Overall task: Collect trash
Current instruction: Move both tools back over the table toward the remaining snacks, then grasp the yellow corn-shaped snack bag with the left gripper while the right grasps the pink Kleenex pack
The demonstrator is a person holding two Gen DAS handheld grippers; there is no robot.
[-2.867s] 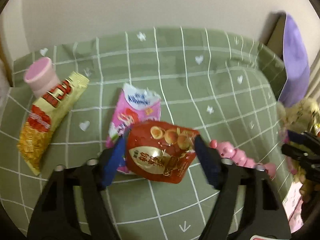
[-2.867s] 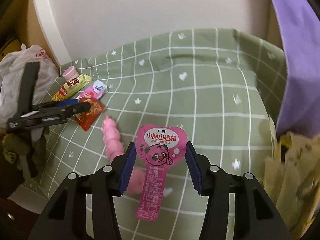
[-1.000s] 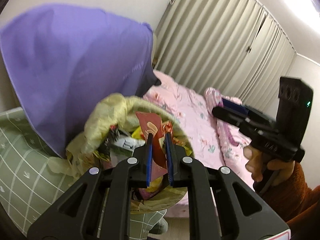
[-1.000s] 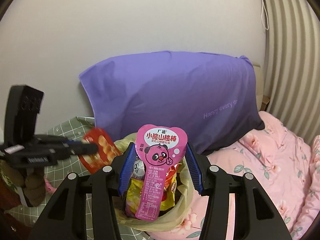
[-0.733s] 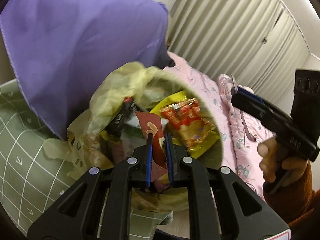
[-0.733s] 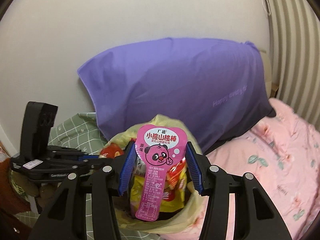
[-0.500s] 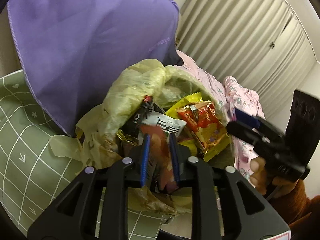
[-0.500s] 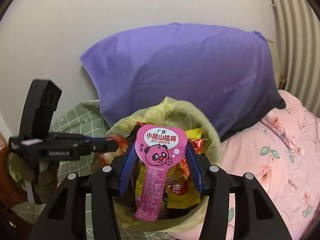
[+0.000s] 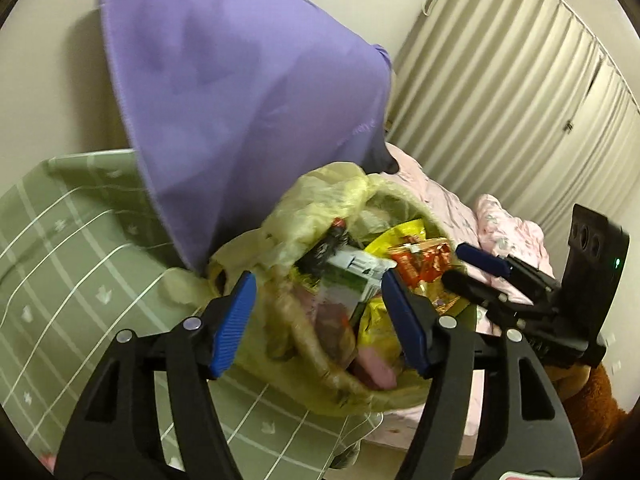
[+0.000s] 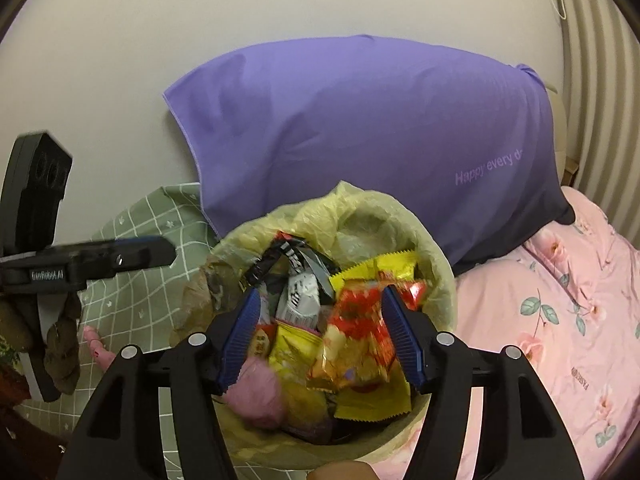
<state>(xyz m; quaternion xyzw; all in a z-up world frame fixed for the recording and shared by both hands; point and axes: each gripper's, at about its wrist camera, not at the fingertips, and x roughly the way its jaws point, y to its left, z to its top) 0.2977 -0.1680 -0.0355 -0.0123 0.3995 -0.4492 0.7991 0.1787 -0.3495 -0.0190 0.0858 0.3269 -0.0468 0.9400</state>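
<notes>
Both tongs have let go since half a second ago: the red snack pouch that the left tongs (image 9: 316, 324) pinched and the pink heart-topped wrapper that the right tongs (image 10: 320, 336) carried are out of their jaws, and both pairs of blue pads now stand spread wide with nothing between them, above the trash bin (image 10: 440, 264).

At the far left of the right wrist view the left tongs show from the side, their black body printed "GenRobot.AI". Beneath them lies the green checked cloth (image 9: 80, 240) with white lines and small hearts that covers the table, and a pink toy (image 10: 94, 344) lies on it just beside the bin.

The bin, lined with a yellowish plastic bag (image 9: 320, 196), sits between the table and the bed. It is heaped with wrappers: a black and white packet (image 10: 296, 272) with large letters I cannot read, a yellow sachet (image 10: 380, 264) with a serrated edge, a red and yellow snack bag (image 10: 356, 340) too blurred to read, and a pink crumpled wrapper (image 10: 256, 396) low at the front, blurred.

Behind the bin a purple pillow (image 10: 360, 128) leans against the cream wall, printed "Happy every d…" in pale letters. To the right spreads the bed's pink flowered sheet (image 10: 560, 320), and beyond it hang ribbed beige curtains (image 9: 500, 100).
</notes>
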